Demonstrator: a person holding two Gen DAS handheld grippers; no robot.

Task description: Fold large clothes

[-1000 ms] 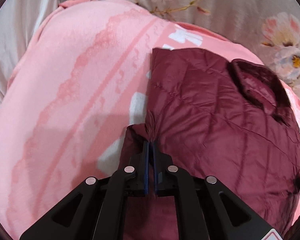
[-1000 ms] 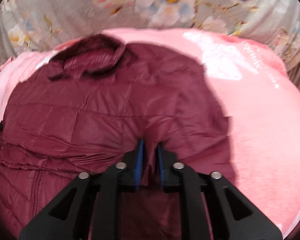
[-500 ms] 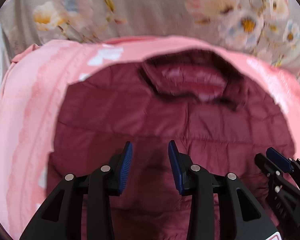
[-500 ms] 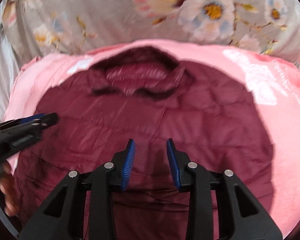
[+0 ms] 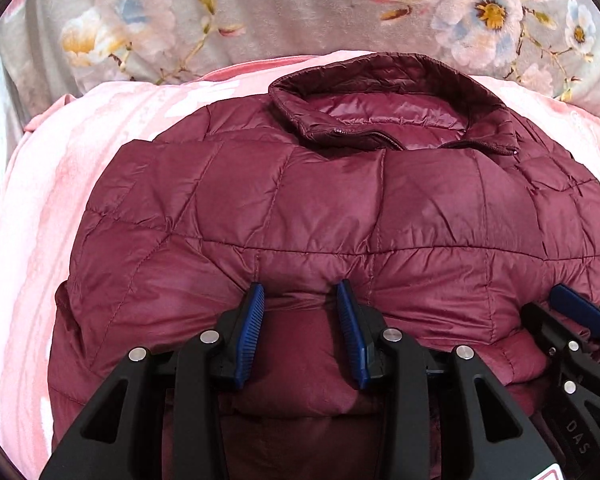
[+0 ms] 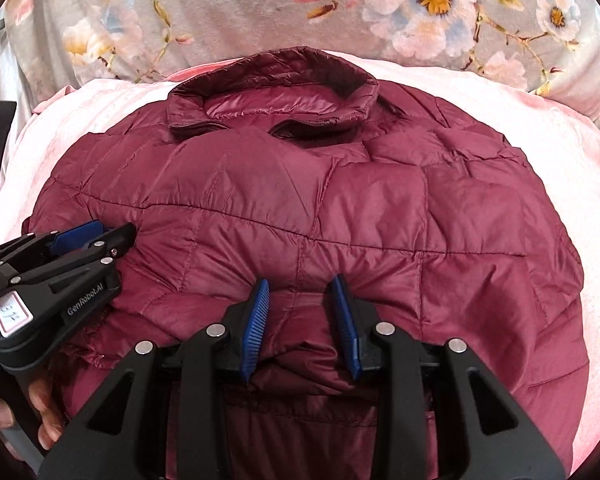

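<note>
Both tongs stand with their jaws parted over the near fold of the quilted maroon jacket (image 5: 308, 208). Left gripper (image 5: 300, 292) (blue ribbed pads, black arms): its jaws have just been opening, and a soft hump of jacket fabric rises between the pads; whether the pads touch it cannot be told, but they do not pinch it. Right gripper (image 6: 300, 286): its jaws have likewise just been opening and now stand apart, with a bulge of the jacket's folded edge between and below the pads, unpressed.

Jacket: lies flat ahead of both tongs, folded into a broad rounded block, with the stand-up collar (image 5: 392, 96) at the far end, slightly to the right of the left tongs' line and slightly to the left of the right tongs' line. Its near edge runs directly under both pairs of fingertips.

Pink blanket (image 5: 60, 184): under the jacket, showing on both sides of the tongs and beyond the collar. Floral grey cover (image 6: 228, 12): farther off, behind the blanket.

Pose: both tongs tilt downward toward the jacket, side by side and near each other. A person's hand (image 6: 28, 412) (fingers only, lower left of the right wrist view) grips the left tool's handle.
</note>
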